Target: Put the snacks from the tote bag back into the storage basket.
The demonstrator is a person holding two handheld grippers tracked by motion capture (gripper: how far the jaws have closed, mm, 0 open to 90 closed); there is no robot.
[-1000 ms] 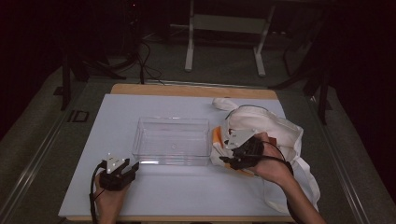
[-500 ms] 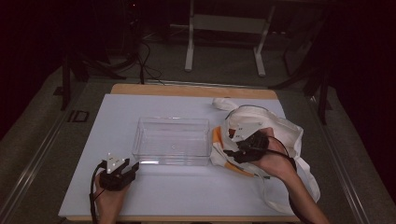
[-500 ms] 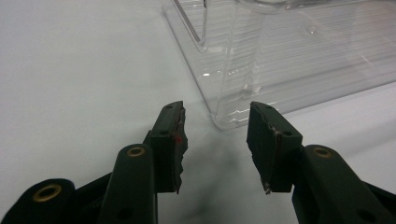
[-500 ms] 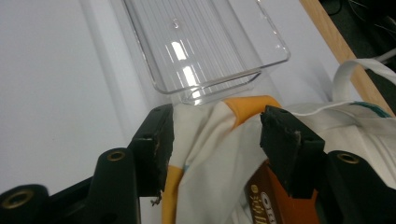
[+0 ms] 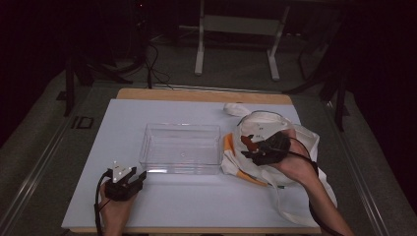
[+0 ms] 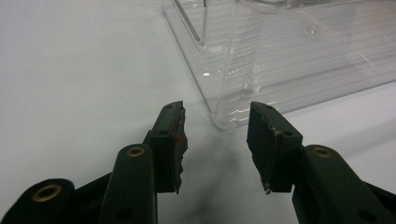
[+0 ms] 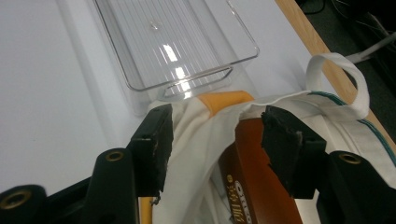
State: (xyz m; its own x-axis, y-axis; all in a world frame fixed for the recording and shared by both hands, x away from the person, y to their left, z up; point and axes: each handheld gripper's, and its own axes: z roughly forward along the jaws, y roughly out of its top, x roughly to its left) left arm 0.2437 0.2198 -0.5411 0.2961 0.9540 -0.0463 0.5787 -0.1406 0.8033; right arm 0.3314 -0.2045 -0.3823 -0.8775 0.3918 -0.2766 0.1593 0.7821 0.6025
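A clear plastic bin (image 5: 179, 147) stands empty in the middle of the white table. To its right lies a white tote bag (image 5: 300, 140) with an orange patch (image 7: 224, 100) at its rim. My right gripper (image 5: 250, 147) hovers open over the bag's mouth, its jaws either side of the cloth rim (image 7: 219, 135). An orange-brown box (image 7: 252, 177) with printed letters shows inside the bag, below the right jaw. My left gripper (image 5: 139, 178) rests open on the table near the front left. It points at the bin's near corner (image 6: 233, 112) with nothing between its jaws (image 6: 217, 135).
The bag's white strap (image 7: 348, 77) loops toward the table's wooden far edge (image 5: 206, 96). A second white strap end (image 5: 235, 109) lies behind the bag. The white table surface (image 5: 196, 201) is bare in front of the bin. Dark floor and metal stand legs lie beyond.
My right gripper has shifted slightly farther away and to the right over the bag's mouth. The left gripper has stayed in place.
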